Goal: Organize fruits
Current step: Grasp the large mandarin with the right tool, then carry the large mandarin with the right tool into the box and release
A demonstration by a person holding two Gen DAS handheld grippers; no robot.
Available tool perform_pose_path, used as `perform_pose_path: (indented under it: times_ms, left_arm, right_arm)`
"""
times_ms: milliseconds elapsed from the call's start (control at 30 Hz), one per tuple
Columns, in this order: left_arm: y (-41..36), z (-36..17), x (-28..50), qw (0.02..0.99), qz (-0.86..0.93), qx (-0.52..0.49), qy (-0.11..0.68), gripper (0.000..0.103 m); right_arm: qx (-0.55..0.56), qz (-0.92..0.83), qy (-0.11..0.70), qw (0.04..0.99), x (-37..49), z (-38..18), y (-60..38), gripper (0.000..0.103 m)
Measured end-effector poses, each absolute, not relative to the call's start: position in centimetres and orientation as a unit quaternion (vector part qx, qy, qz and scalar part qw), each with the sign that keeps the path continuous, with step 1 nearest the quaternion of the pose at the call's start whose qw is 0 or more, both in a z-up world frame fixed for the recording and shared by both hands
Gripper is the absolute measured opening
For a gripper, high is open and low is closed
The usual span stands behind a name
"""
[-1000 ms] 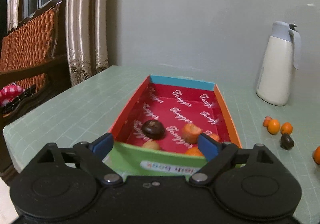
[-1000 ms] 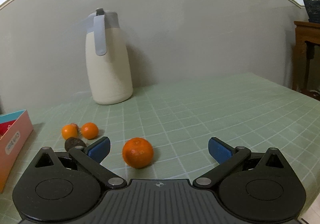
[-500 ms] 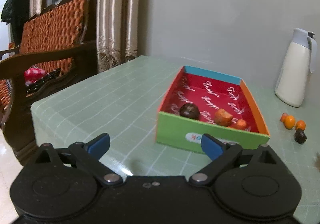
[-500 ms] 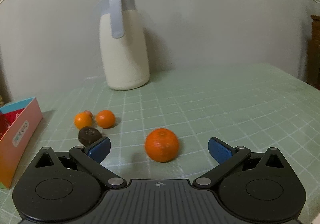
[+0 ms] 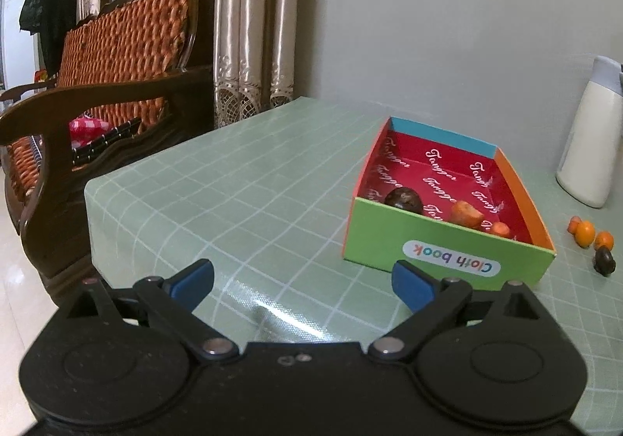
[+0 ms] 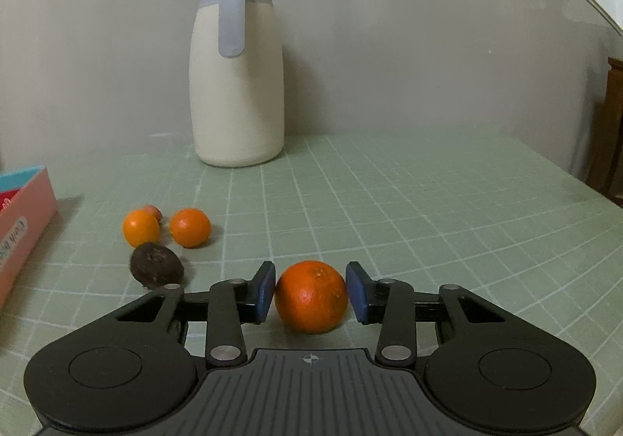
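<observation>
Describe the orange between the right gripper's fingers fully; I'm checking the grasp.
The orange is round, bright, with dimpled peel and a small stem mark on top. It sits on the green checked tablecloth, centred between the blue pads of the right gripper, whose jaws are closing; narrow gaps seem to remain.

box (image 5: 447, 253) left | loose fruits (image 6: 167, 241) middle | jug (image 6: 237, 85) behind

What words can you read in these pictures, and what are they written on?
"Cloth book": upside down on a white label on the green front of the box.
"Tangger": white script repeated across the box's red lining.
Side label of the box in the right wrist view: partly cut off, too blurred to read.
</observation>
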State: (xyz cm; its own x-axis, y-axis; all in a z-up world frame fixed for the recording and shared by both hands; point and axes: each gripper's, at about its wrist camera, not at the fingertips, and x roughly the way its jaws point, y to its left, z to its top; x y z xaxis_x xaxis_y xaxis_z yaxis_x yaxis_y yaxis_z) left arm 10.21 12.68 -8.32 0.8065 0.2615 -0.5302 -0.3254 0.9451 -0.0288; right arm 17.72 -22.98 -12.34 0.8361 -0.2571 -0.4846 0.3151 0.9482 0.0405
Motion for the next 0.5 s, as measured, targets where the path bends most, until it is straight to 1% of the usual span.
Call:
perform_pose_path:
  times_ms: [167,300,500]
  left_arm:
    - [12.6,-8.4,10.2,0.948,0.156,-0.058,0.271,0.092]
    - [12.5,-8.6,10.5,0.947,0.156,-0.058,0.274,0.092]
    - [12.0,-8.7,10.6,0.948,0.154,-0.056,0.274,0.092]
  right_arm:
    - [0.065,-0.150,0.252,0.954,18.0,-12.4,-23.3,0.041]
    - [0.102,-0.132,0.263,0.950,18.1,-12.7,-24.3,0.042]
    - [0.102,-0.118,0.261,0.953,17.8,-12.7,-24.0,0.041]
